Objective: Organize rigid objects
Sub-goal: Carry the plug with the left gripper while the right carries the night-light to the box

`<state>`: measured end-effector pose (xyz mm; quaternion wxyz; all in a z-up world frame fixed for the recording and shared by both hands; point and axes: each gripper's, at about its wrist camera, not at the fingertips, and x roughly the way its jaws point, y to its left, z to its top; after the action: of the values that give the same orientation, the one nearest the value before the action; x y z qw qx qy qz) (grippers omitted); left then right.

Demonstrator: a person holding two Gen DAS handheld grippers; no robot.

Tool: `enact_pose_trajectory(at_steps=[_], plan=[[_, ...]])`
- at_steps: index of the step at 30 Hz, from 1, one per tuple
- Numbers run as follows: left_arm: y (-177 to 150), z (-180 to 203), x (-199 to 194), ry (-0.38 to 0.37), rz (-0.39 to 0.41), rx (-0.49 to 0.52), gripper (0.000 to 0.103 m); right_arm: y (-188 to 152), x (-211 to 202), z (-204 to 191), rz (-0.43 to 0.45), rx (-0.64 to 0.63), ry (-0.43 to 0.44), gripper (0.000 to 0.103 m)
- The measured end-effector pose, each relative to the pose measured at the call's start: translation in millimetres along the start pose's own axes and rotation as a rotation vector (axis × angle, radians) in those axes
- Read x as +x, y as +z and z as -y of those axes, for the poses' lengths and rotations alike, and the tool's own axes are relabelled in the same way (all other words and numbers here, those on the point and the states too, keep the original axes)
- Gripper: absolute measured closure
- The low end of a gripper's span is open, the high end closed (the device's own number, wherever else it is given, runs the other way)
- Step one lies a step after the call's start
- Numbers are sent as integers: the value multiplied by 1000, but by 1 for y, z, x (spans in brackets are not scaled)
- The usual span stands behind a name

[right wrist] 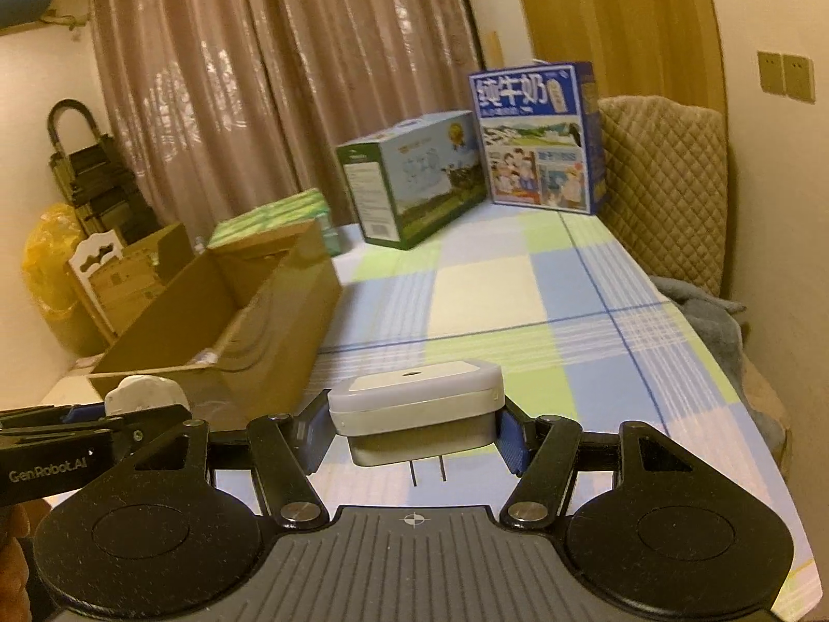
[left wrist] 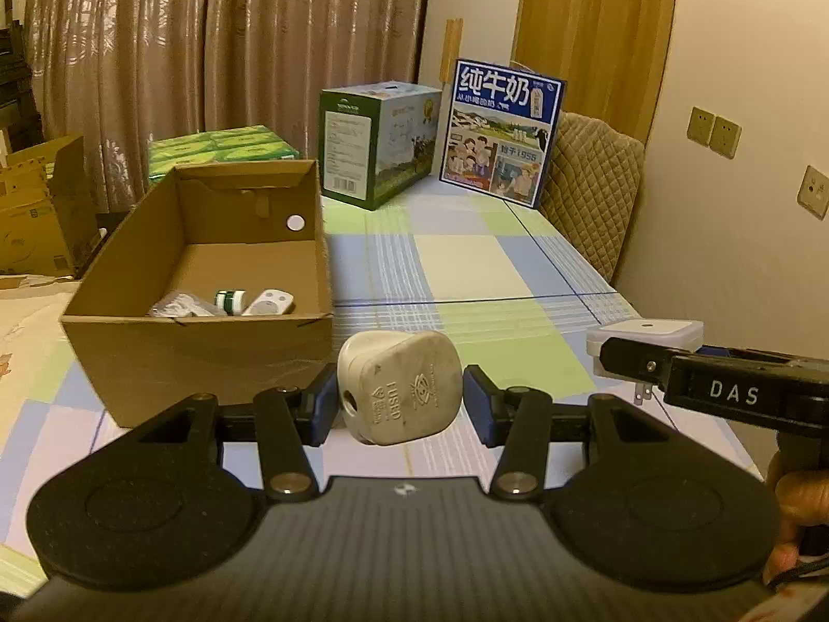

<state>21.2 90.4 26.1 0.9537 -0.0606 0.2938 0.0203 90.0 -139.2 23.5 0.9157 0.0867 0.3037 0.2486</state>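
Aloft — plug [left wrist: 399,387], adapter [right wrist: 417,417]

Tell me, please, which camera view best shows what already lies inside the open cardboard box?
The left wrist view: it looks over the cardboard box rim onto a green-capped bottle and white remote. The right wrist view shows mainly its outer wall, contents hidden.

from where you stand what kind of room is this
Most likely a room in a home, perhaps a dining or living room: long curtains across the back, a table under a checked cloth with milk cartons on it, and a quilted chair against the wall.
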Motion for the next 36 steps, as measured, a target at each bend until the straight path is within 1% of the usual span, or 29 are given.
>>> enact_pose_trajectory(at_steps=[10,19,29,32,36], plan=[[8,-18,-22,27,17,-18,58,14,-4,-37,18,-46,56,44],[15,-45,-33,46,22,-40,58,17,9,-60,2,-83,100,44],[36,-87,-32,88,31,-14,58,32,41,-96,-16,-143,184,44],[48,-105,-27,86,26,-19,58,42,55,-107,-24,-158,215,44],[65,-129,-16,106,23,-5,58,59,73,-120,-28,-183,241,44]])
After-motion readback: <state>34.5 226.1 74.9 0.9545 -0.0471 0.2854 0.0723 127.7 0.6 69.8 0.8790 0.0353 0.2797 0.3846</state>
